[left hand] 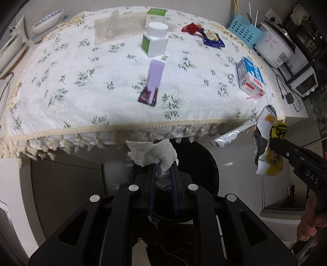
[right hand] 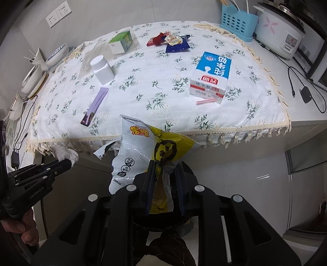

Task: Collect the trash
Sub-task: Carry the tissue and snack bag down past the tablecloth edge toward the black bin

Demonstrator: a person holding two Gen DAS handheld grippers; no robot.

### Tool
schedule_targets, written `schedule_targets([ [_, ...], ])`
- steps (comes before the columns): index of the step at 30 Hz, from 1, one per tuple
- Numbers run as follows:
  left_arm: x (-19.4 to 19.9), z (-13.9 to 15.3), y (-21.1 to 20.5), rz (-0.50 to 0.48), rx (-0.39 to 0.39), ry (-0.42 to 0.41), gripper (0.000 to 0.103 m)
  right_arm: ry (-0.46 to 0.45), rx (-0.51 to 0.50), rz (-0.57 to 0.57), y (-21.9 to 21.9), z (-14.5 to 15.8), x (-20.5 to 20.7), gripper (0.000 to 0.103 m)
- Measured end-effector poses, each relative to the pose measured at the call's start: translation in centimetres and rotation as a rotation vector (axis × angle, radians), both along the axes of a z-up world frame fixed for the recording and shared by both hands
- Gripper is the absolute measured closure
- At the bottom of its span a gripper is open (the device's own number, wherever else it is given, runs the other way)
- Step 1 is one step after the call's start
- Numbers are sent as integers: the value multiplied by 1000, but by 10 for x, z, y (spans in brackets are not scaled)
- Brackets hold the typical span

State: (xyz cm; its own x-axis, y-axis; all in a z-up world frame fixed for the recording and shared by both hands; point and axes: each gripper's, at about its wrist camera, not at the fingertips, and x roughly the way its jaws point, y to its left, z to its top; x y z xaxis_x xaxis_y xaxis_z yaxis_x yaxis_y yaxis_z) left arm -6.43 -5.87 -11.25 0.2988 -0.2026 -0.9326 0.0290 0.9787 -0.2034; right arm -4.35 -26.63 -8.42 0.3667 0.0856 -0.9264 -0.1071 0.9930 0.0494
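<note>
Both tongs are full: left gripper [left hand: 163,163] pinches one tissue wad [left hand: 152,152], right gripper [right hand: 165,165] clamps one snack bag [right hand: 141,147], just off the table [left hand: 61,131] edge above a black bin [left hand: 204,163]. One milk carton [right hand: 211,76], two wrappers [right hand: 171,42] on top.

A blue basket [right hand: 238,21] stands beside a rice cooker [right hand: 279,34] at the counter's far right. Stacked bowls [left hand: 48,21] sit far left, under wall sockets [right hand: 58,13].
</note>
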Motion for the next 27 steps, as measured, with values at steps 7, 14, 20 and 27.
schedule_targets([
  [7, -12, -28, -13, -16, -2, 26, 90, 19, -4, 1, -10, -28, -9, 84],
  [14, -19, -52, -24, -27, 9, 41, 90, 33, 2, -13, -23, -52, -15, 84],
  [20, -18, -70, -38, -38, 26, 42, 90, 39, -4, -17, -30, -68, -15, 84],
  [27, -10, -97, -52, -31, 38, 69, 90, 64, -2, -34, -39, -87, -11, 84],
])
